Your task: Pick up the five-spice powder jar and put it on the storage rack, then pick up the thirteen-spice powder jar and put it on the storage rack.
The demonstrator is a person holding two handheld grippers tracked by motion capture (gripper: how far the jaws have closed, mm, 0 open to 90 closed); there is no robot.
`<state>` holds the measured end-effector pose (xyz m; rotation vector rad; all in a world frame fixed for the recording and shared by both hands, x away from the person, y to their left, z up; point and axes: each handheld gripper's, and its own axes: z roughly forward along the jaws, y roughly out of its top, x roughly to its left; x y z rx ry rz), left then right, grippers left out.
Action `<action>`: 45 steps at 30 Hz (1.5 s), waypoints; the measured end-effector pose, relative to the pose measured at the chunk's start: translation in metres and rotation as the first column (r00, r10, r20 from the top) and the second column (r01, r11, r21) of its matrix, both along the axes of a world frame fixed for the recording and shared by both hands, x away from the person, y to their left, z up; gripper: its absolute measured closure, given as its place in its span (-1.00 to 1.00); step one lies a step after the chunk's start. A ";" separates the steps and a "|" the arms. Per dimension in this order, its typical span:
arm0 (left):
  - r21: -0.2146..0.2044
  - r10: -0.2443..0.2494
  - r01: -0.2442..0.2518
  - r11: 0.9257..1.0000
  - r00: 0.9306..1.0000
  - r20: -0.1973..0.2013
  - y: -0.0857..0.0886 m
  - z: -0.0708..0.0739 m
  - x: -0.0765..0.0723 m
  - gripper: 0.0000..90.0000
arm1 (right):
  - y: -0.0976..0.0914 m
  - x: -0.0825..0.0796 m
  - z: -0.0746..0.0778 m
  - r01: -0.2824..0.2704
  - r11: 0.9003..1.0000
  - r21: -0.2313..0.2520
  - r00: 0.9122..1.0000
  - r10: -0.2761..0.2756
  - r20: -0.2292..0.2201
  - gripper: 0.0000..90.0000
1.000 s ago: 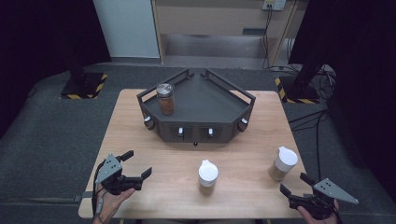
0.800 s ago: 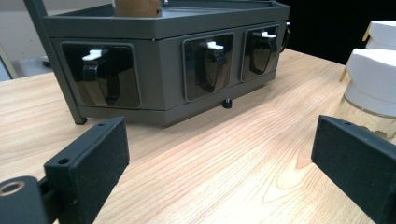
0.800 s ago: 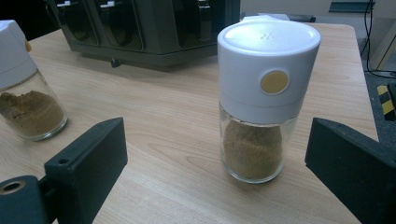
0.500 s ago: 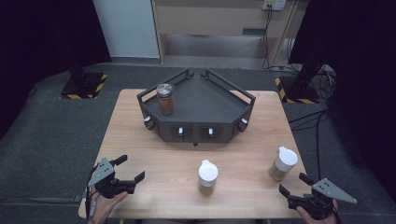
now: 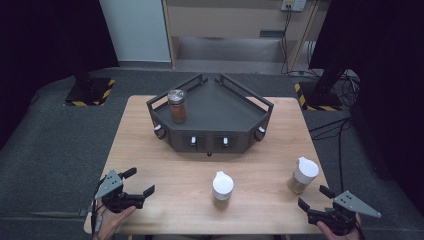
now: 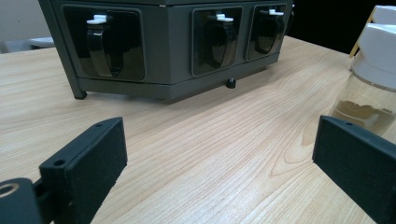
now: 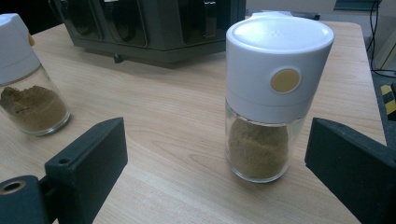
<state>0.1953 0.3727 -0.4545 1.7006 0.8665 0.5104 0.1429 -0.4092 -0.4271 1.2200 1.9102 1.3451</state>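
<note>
Left gripper (image 5: 137,184) now sits at the table's (image 5: 165,165) 7 o'clock corner, lower and further out than a second ago, when it hung a little nearer the table's middle; its jaws have just been opening and now stand wide with nothing between them, only bare wood ahead in the left gripper view. Right gripper (image 5: 313,198) holds its place at the 5 o'clock corner, unchanged, jaws spread and empty. Directly ahead of it, at its 12 o'clock and near, stands the right-hand spice jar (image 7: 275,93), white-capped, upright, not touched by either pad. The middle spice jar (image 5: 222,185) stands at the table's 6 o'clock, apart from both grippers; the left gripper view catches it at its right edge (image 6: 373,79). The brown-lidded jar (image 5: 177,106) stands upright in the dark corner rack (image 5: 240,131), at its 9 o'clock end. Judgement: the left hand's retreat and release read as one jar placed and done; the two white-capped jars are left, and the right gripper looks best lined up for its own.
</note>
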 end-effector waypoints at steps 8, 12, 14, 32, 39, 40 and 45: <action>0.004 -0.011 0.011 1.000 1.000 -0.009 0.000 0.000 0.002 -0.98 | 0.000 -0.001 0.000 0.000 1.000 0.001 1.000 0.000 0.007 -0.88; 0.005 -0.020 0.020 1.000 1.000 -0.006 -0.001 -0.001 0.003 -0.98 | 0.000 -0.002 0.000 0.007 1.000 0.002 1.000 -0.007 0.009 -0.88; 0.007 -0.023 0.023 1.000 1.000 -0.006 -0.001 0.000 0.002 -0.98 | 0.000 -0.002 0.000 0.008 1.000 0.003 1.000 -0.009 0.011 -0.89; 0.018 -0.032 0.032 0.999 0.999 -0.011 -0.002 0.000 0.004 -0.98 | 0.006 -0.005 0.016 -0.019 1.000 -0.006 0.999 0.019 0.033 -0.91; 0.019 -0.032 0.032 0.999 0.999 -0.016 -0.002 0.000 0.004 -0.98 | 0.014 -0.001 0.029 -0.080 0.997 -0.023 0.996 0.080 0.033 -0.91; 0.019 -0.032 0.032 0.999 0.999 -0.016 -0.002 0.000 0.004 -0.98 | 0.016 -0.001 0.032 -0.090 0.995 -0.031 0.995 0.091 0.039 -0.90; 0.022 -0.030 0.030 0.999 0.999 -0.018 -0.003 0.000 0.004 -0.98 | 0.023 0.011 0.041 -0.151 0.988 -0.024 0.988 0.151 0.035 -0.90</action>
